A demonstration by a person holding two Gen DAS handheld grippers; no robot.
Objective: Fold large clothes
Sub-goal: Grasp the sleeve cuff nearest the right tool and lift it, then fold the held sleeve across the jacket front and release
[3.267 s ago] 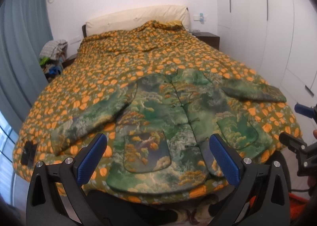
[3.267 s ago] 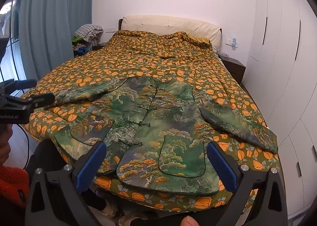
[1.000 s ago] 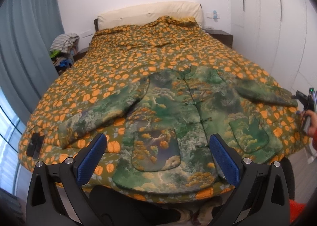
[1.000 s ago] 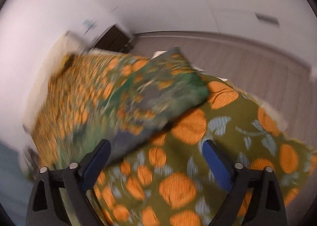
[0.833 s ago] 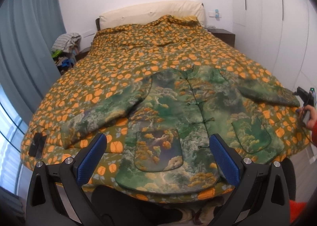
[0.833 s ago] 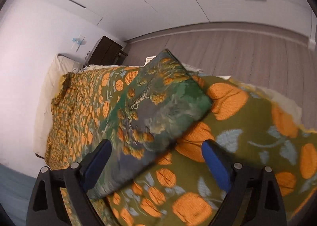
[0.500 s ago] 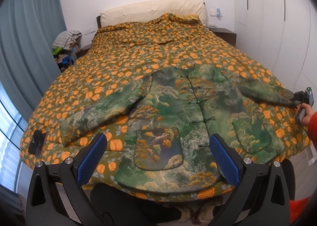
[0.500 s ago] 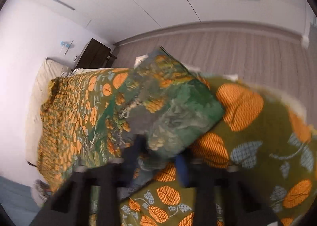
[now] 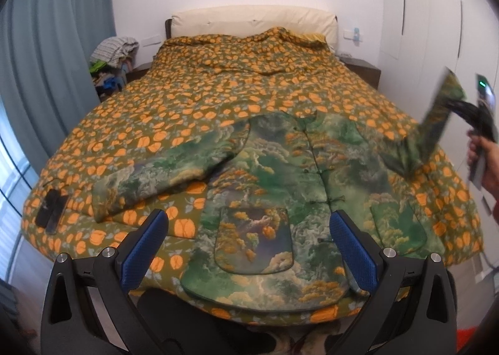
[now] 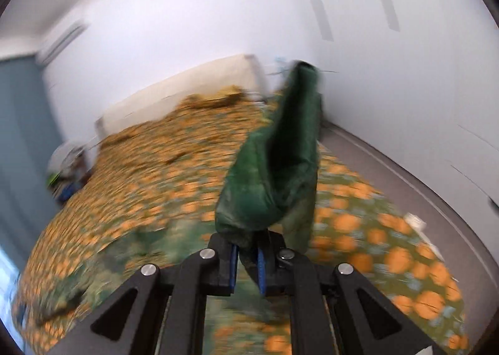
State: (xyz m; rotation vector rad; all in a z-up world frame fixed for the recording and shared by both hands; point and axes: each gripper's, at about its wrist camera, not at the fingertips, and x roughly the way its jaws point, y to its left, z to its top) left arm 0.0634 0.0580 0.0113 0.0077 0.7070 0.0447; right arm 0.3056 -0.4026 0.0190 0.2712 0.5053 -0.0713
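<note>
Our left hand-held gripper (image 9: pixel 249 249) waits with its jaws wide apart over the near edge of the bed (image 9: pixel 218 99), where the jacket (image 9: pixel 280 193) lies flat. A moment ago the sleeve (image 10: pixel 274 174) lay at the bed's right edge; now our right hand-held gripper (image 10: pixel 248 258) is clamped on it and has lifted it, so the first fold has begun.

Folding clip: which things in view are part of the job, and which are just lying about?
Part of the job:
- jacket, spread on the bed
- its sleeve, clamped in the right gripper
- left gripper, open, empty

Just lying about:
- black device on the quilt
- clothes pile beside the bed
- nightstand
- headboard cushion
- curtain
</note>
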